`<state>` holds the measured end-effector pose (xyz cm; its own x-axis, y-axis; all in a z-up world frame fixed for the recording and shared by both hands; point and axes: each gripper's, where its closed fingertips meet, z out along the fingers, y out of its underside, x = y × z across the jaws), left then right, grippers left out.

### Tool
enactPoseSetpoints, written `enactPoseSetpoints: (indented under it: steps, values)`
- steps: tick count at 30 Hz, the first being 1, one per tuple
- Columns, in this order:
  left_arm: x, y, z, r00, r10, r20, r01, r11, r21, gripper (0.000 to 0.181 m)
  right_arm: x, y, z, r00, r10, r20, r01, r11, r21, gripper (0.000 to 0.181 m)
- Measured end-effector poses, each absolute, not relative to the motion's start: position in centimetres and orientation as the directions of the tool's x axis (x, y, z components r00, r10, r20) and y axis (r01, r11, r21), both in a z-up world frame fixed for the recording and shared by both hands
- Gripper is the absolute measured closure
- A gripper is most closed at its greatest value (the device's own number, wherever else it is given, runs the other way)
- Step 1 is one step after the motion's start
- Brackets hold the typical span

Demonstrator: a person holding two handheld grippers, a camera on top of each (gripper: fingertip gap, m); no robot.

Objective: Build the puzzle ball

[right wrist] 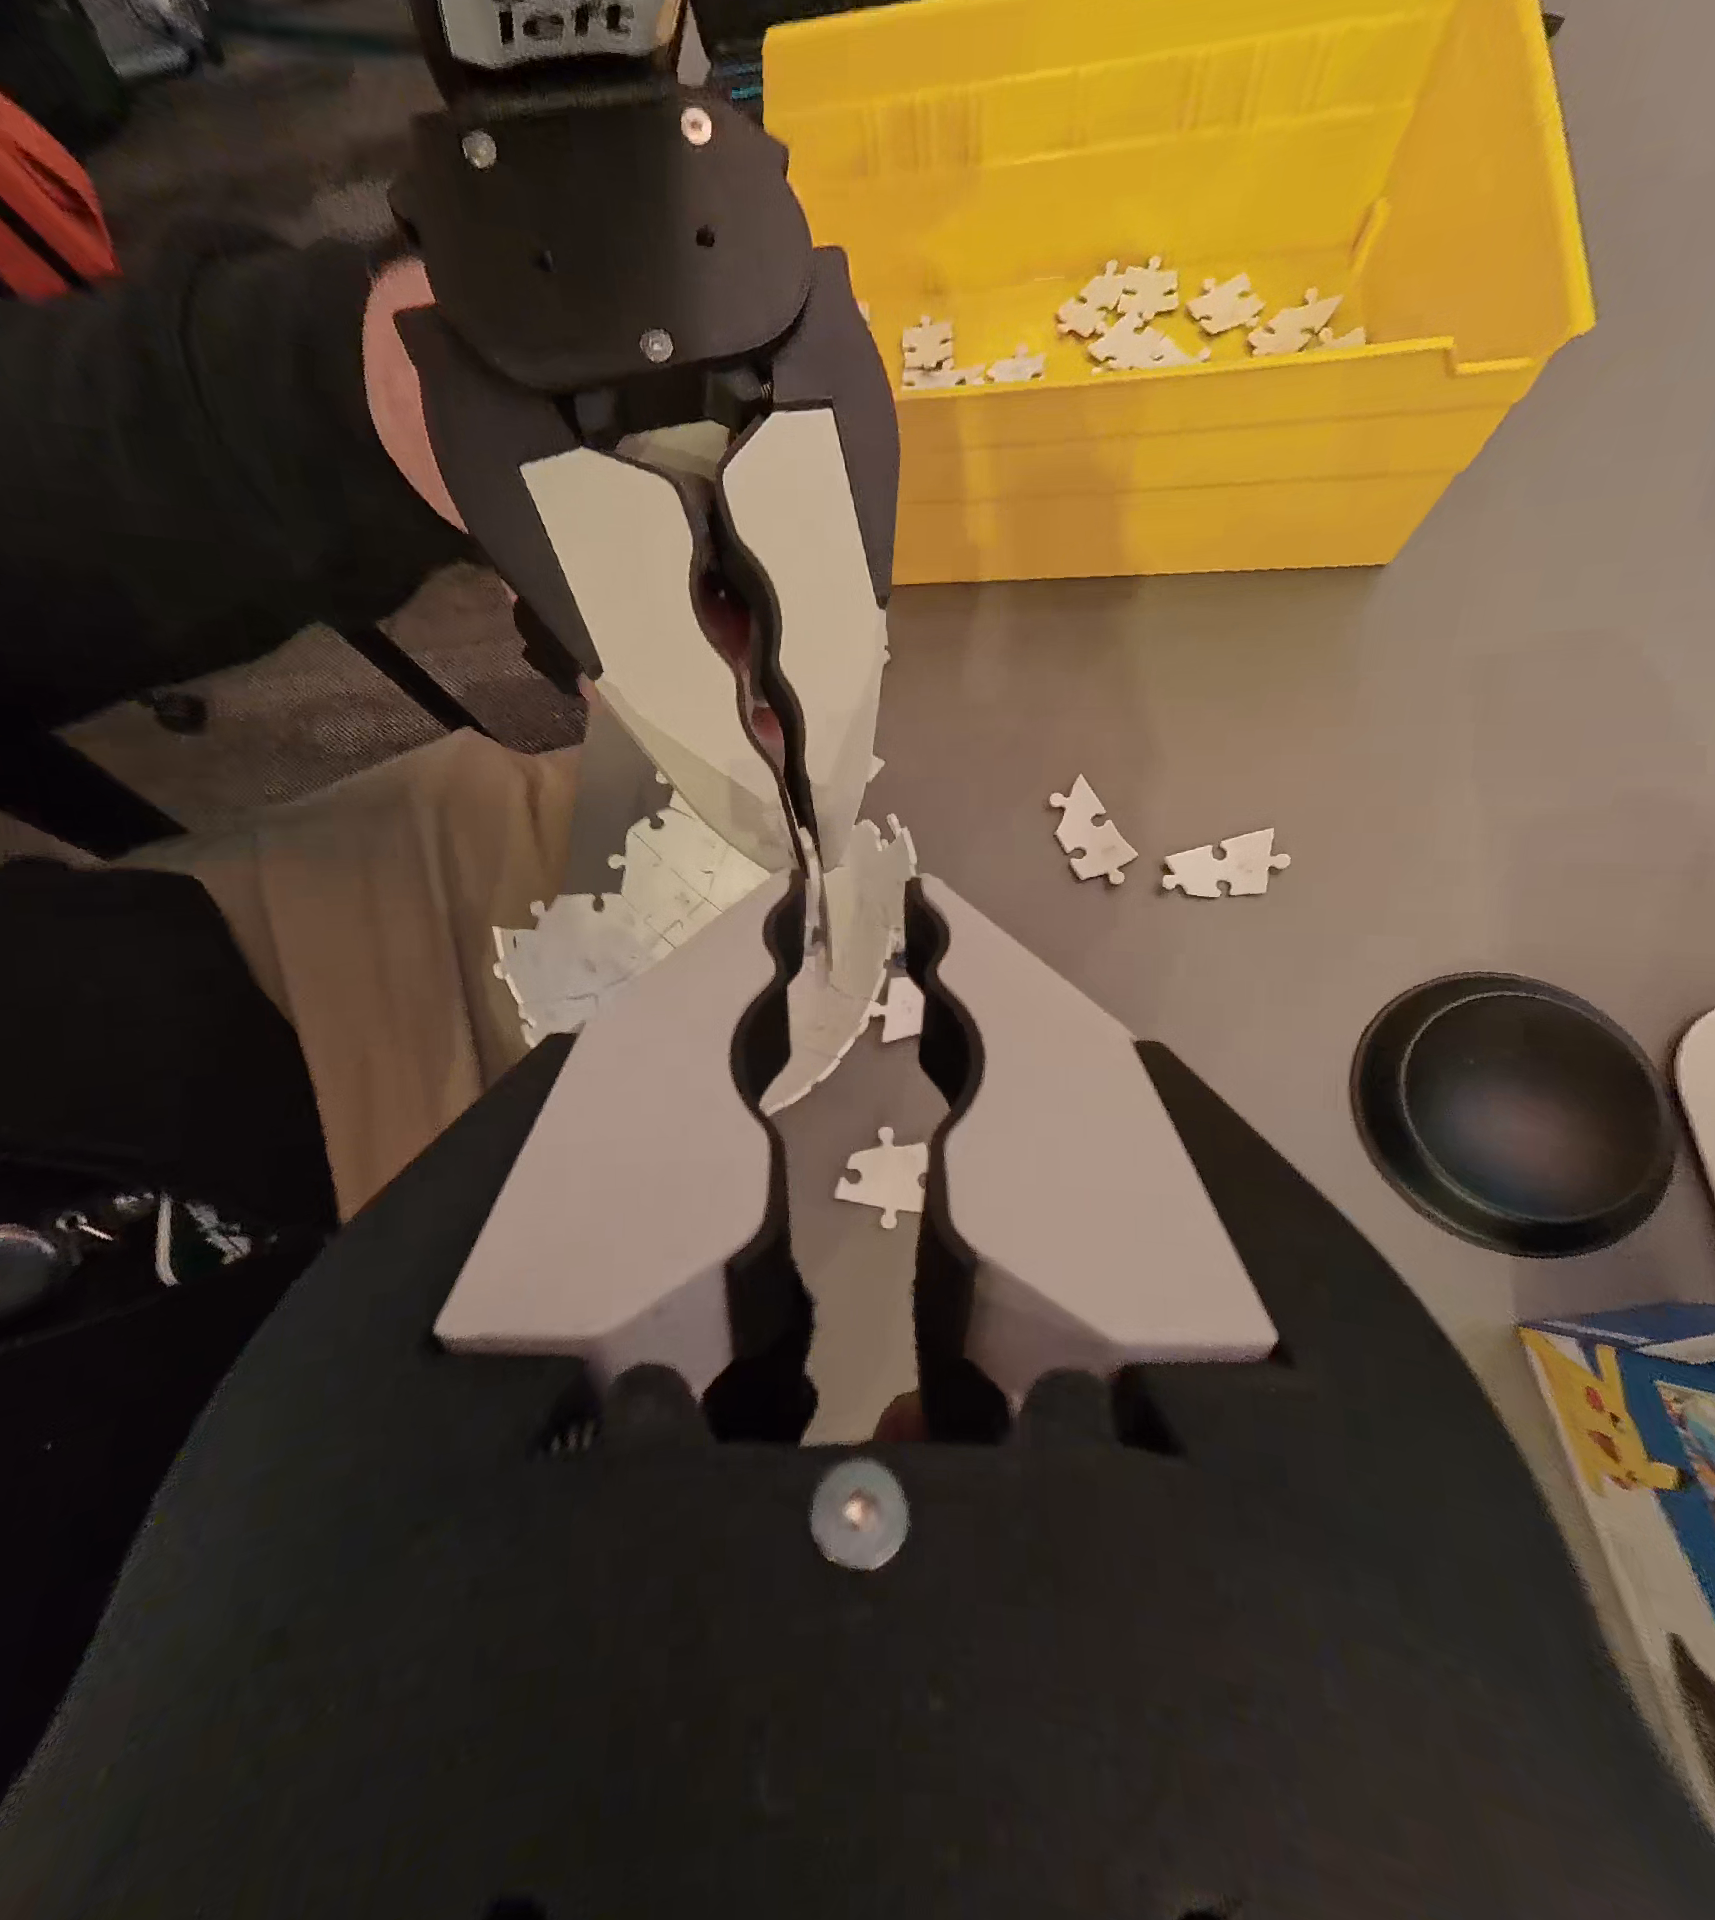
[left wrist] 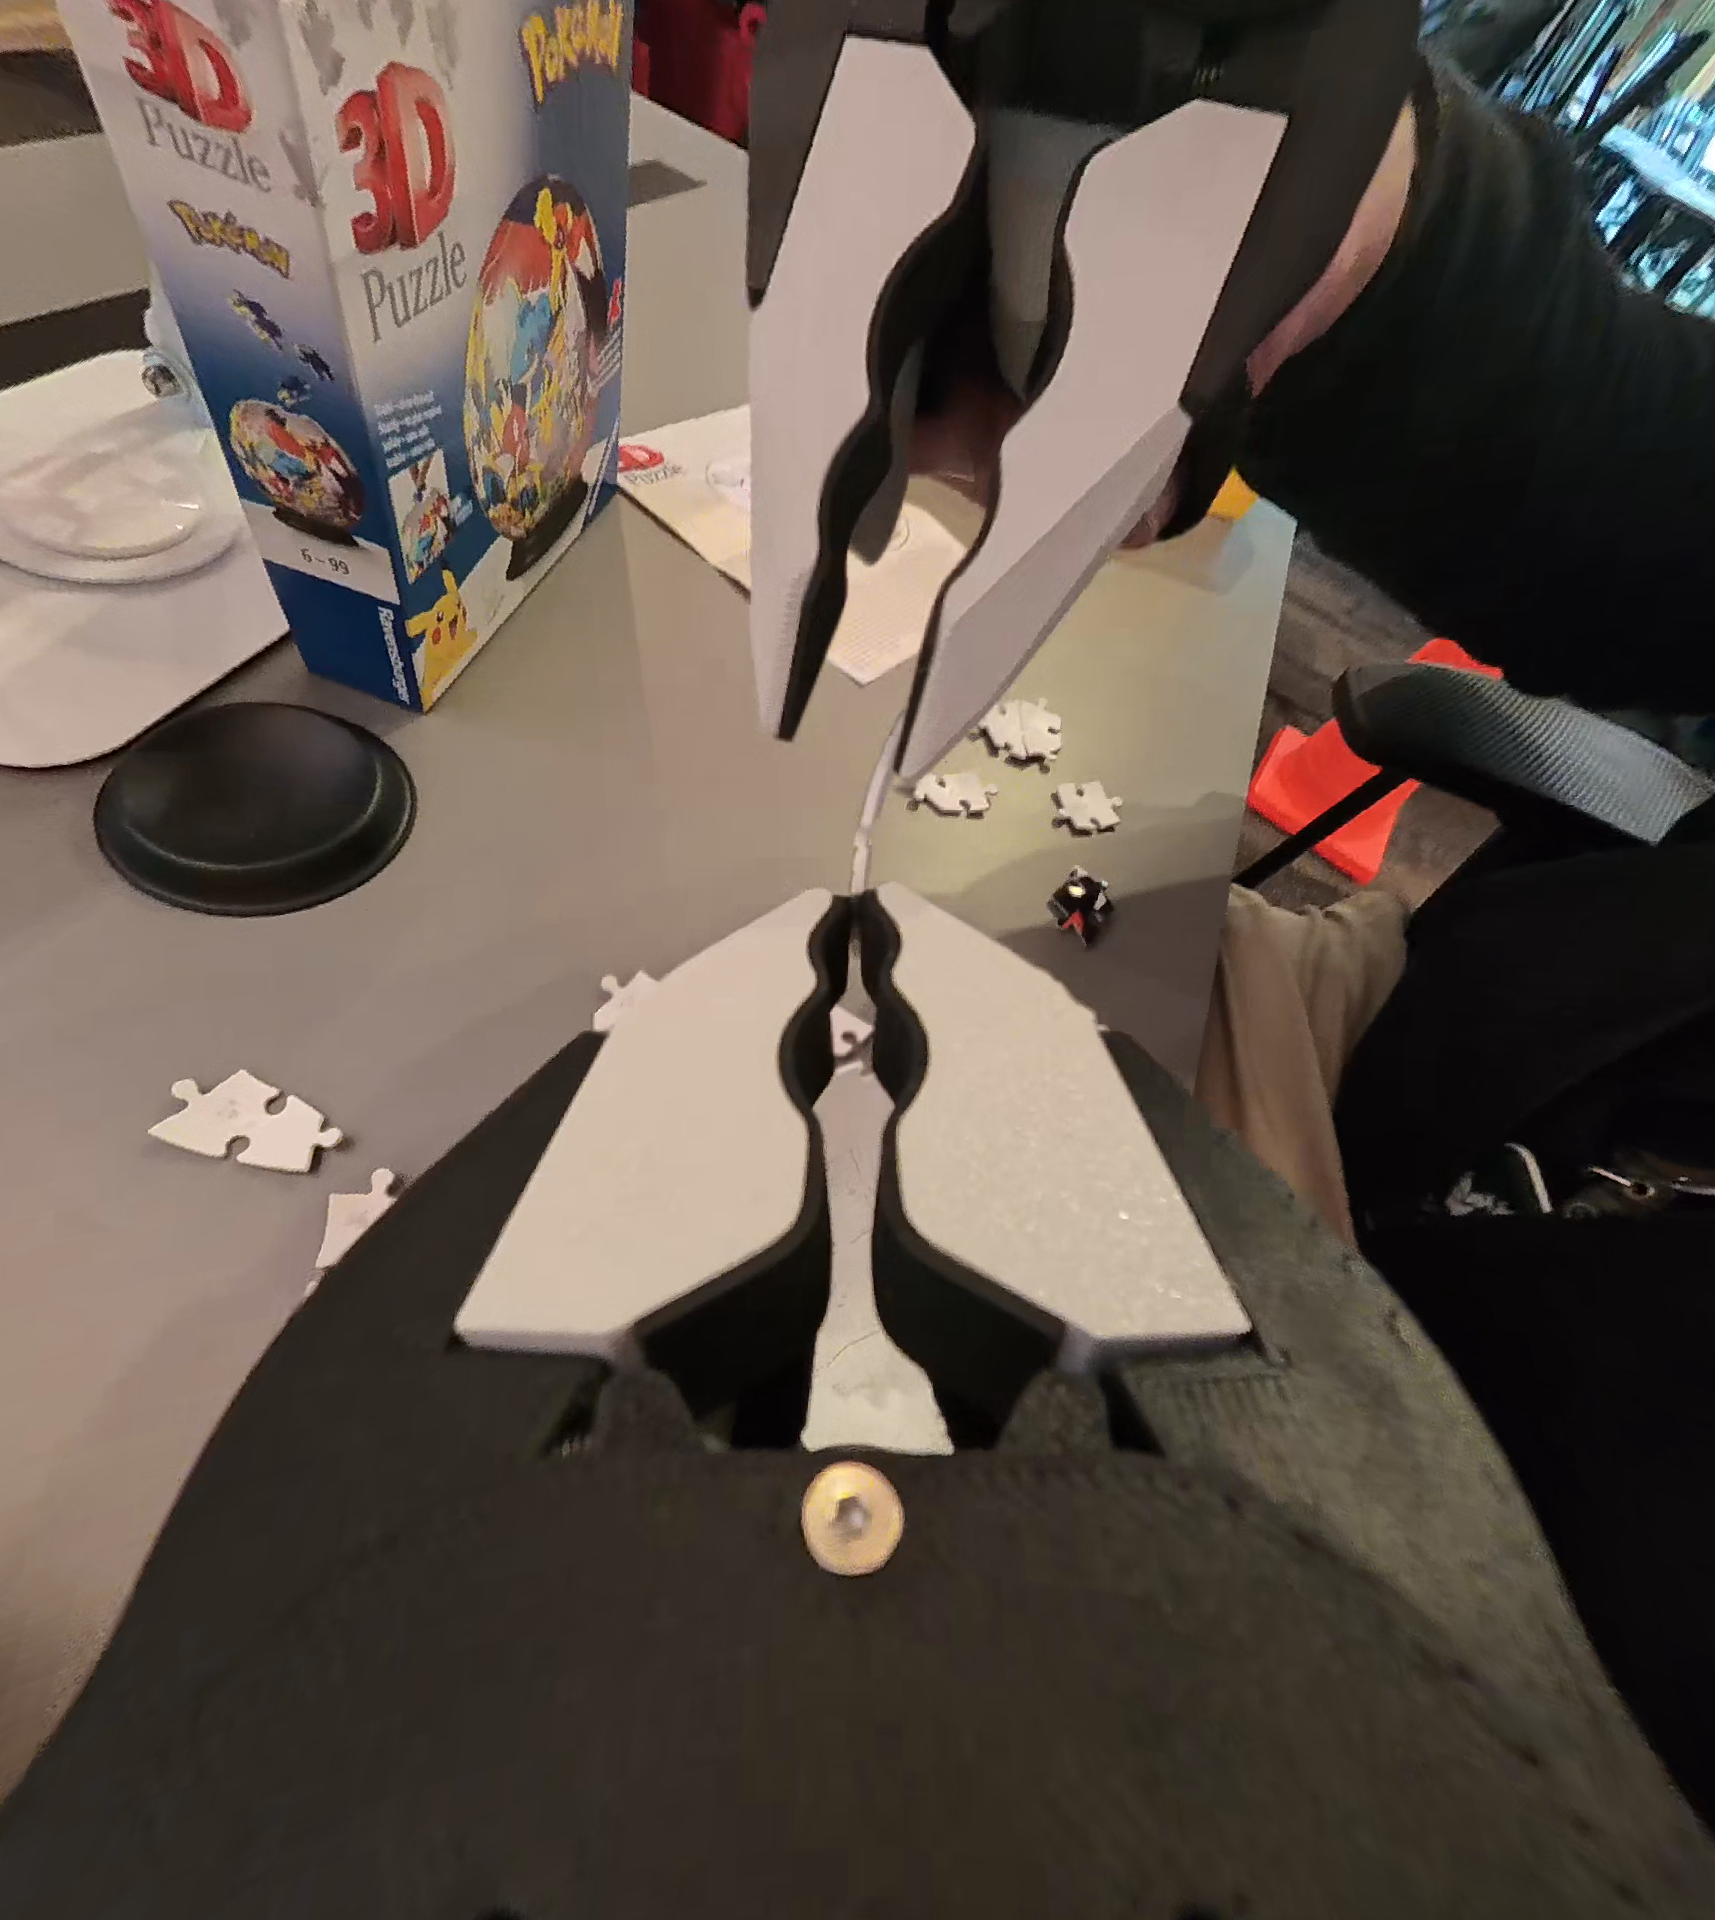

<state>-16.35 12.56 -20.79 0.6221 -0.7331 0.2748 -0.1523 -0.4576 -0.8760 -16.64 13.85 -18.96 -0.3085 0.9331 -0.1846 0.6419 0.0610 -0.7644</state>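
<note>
My left gripper [left wrist: 853, 902] is shut on the edge of a partly built puzzle shell [left wrist: 868, 826], seen edge-on as a thin white strip. In the right wrist view the shell [right wrist: 604, 925] is a curved white patch of joined pieces, held above the table edge by the left gripper [right wrist: 806, 847], which comes from above. My right gripper [right wrist: 851, 899] is open, its fingers straddling the shell's near rim. In the left wrist view the right gripper [left wrist: 848, 748] points down at the strip, one fingertip [left wrist: 910, 764] against it.
Loose white pieces [right wrist: 1092, 831] [left wrist: 245, 1122] lie on the grey table. A yellow bin [right wrist: 1196, 488] holds several more. There are also a black round stand [right wrist: 1513, 1112] [left wrist: 255, 810], the puzzle box [left wrist: 396, 343] [right wrist: 1705, 1455], a white plastic tray [left wrist: 53, 540], a leaflet [left wrist: 697, 478] and an orange cone [left wrist: 1331, 779].
</note>
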Motion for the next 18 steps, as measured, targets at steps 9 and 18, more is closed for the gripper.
enactPoseSetpoints:
  steps: [9, 18]
  values:
    - [-16.9, 12.9, -19.3, 0.608, -0.723, 0.328, -0.034, -0.437, -0.899, 0.179, -16.0, 14.5, -17.9, -0.288, 0.921, -0.262, 0.593, -0.043, -0.804, 0.167]
    - [-17.8, 12.7, -21.1, 0.646, -0.721, 0.249, -0.174, -0.458, -0.872, 0.169, -16.9, 13.5, -19.1, -0.288, 0.919, -0.269, 0.612, -0.039, -0.790, 0.181]
